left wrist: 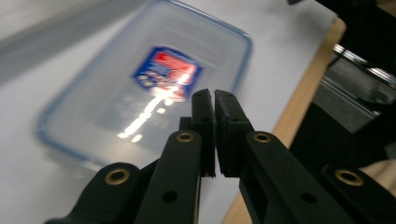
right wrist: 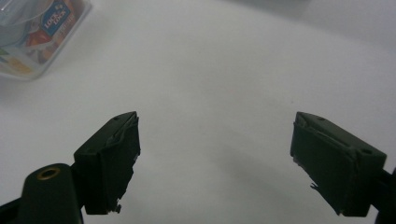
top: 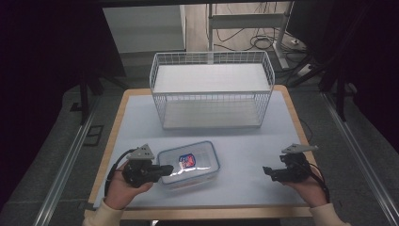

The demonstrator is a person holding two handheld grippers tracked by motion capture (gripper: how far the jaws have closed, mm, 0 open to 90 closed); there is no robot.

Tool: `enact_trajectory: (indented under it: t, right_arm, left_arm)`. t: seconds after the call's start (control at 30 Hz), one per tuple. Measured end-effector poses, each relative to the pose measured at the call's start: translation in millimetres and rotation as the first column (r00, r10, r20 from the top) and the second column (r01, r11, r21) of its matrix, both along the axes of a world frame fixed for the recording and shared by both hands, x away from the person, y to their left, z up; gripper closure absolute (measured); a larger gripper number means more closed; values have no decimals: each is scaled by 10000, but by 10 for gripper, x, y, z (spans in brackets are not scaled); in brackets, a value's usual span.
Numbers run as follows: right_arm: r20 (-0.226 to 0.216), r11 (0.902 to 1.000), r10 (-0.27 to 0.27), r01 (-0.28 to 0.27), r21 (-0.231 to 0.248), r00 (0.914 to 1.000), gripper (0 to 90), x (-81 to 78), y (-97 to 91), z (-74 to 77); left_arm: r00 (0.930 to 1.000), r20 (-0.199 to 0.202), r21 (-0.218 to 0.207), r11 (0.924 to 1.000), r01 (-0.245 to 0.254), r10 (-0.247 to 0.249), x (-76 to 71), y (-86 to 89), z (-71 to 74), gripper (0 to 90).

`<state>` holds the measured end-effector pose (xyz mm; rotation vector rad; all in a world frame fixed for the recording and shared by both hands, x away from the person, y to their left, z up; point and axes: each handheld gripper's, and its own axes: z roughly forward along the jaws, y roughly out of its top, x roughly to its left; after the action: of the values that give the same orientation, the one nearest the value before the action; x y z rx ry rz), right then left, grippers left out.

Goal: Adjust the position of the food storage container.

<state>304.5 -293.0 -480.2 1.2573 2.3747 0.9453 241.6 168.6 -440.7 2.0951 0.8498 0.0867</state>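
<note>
A clear plastic container point(top: 190, 162) with a blue-rimmed lid and a red and blue label lies on the table's front middle. My left gripper point(top: 170, 168) is at its left edge, held by a hand. In the left gripper view the jaws of my left gripper point(left wrist: 215, 95) are pressed together with nothing between them, hovering over the container's lid point(left wrist: 140, 93). My right gripper point(top: 266, 170) is off to the right, well apart from the container. Its jaws stand wide apart over bare table, so my right gripper point(right wrist: 215, 121) is open, with a corner of the container point(right wrist: 42, 28) far off.
A white wire basket point(top: 211, 94) stands at the back middle of the white-topped table point(top: 244, 146). The table has wooden edges. Dark floor, rails and cables surround it.
</note>
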Motion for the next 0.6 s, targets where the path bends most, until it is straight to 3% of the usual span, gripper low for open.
enact_trajectory:
  t: [0.2, 0.37, 0.5, 0.6]
  right_arm:
    - [9, 10000, -56, 56, -10, 10000, 161, 2, -5, -13]
    - [-74, 9999, -82, 82, -64, 9999, 162, 1, -8, -31]
    - [-73, 9999, -113, 113, -103, 9999, 162, 2, -11, -38]
    - [-96, 9999, -118, 117, -109, 9999, 163, 0, -14, -41]
  left_arm:
    - [9975, -351, 273, 9977, 621, -611, -62, -193, -102, 899]
    - [9907, -771, 581, 9914, 1171, -1124, -141, -344, -246, 900]
    - [9901, -859, 1008, 9877, 1197, -1112, -195, -429, -332, 900]
    - [9886, -1010, 1081, 9865, 1227, -1119, -194, -431, -373, 900]
